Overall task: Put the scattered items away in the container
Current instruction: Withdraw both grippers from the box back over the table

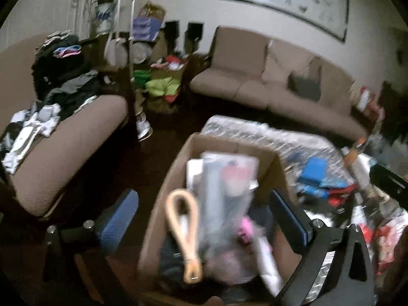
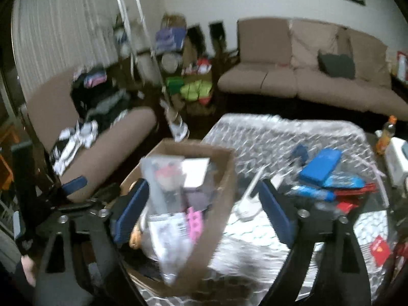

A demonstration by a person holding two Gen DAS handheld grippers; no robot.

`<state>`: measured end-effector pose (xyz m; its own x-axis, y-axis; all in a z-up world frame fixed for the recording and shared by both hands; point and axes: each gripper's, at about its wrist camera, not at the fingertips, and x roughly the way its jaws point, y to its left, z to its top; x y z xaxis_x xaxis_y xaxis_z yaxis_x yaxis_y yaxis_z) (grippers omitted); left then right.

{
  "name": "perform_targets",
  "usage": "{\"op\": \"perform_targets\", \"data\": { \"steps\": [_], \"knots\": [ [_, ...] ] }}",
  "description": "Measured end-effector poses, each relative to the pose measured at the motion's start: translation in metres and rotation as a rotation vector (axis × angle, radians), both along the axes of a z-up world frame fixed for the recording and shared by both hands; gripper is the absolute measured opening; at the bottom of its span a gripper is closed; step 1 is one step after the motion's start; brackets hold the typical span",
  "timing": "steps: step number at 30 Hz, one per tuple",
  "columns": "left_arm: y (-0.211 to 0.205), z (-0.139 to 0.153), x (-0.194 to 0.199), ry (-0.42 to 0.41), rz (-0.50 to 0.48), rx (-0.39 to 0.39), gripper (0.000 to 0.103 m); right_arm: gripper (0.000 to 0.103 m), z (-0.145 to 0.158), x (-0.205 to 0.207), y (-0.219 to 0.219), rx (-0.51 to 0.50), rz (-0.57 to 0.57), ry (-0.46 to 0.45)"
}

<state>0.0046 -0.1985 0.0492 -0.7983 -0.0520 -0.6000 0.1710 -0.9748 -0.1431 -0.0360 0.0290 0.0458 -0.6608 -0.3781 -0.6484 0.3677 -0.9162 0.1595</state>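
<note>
A brown cardboard box (image 1: 176, 168) stands on the table, filled with packaged items, a tan cord loop (image 1: 182, 214) and a pink item (image 1: 246, 225). My left gripper (image 1: 204, 216) is open and empty, its blue fingers straddling the box from above. In the right wrist view the box (image 2: 221, 178) sits at the table's left edge. My right gripper (image 2: 204, 211) is open and empty above the box's right wall. Scattered on the table lie a blue flat pack (image 2: 320, 165), blue packets (image 2: 341, 181), red packets (image 2: 354, 191) and a white item (image 2: 248, 204).
The table (image 2: 267, 132) is covered in bubble wrap. An orange bottle (image 2: 386, 134) and a white box (image 2: 396, 160) stand at its right edge. A brown armchair (image 2: 107, 142) with clothes is at left, a sofa (image 2: 306, 81) behind. A red card (image 2: 380, 250) lies near right.
</note>
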Motion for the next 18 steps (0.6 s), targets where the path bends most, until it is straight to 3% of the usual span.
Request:
{"op": "perform_targets", "data": {
  "steps": [7,12,18],
  "knots": [
    [0.052,0.005,-0.001,0.081,-0.131,-0.008,0.103,0.095,-0.002,0.009,0.104,-0.036,-0.163,0.042],
    [0.096,-0.002,-0.005,0.093,-0.227,-0.02,0.103,0.095,-0.004,0.016,0.178,-0.062,-0.28,0.072],
    [0.144,-0.016,-0.014,0.09,-0.334,-0.029,0.103,0.094,-0.022,0.019,0.214,0.046,-0.367,0.036]
  ]
}}
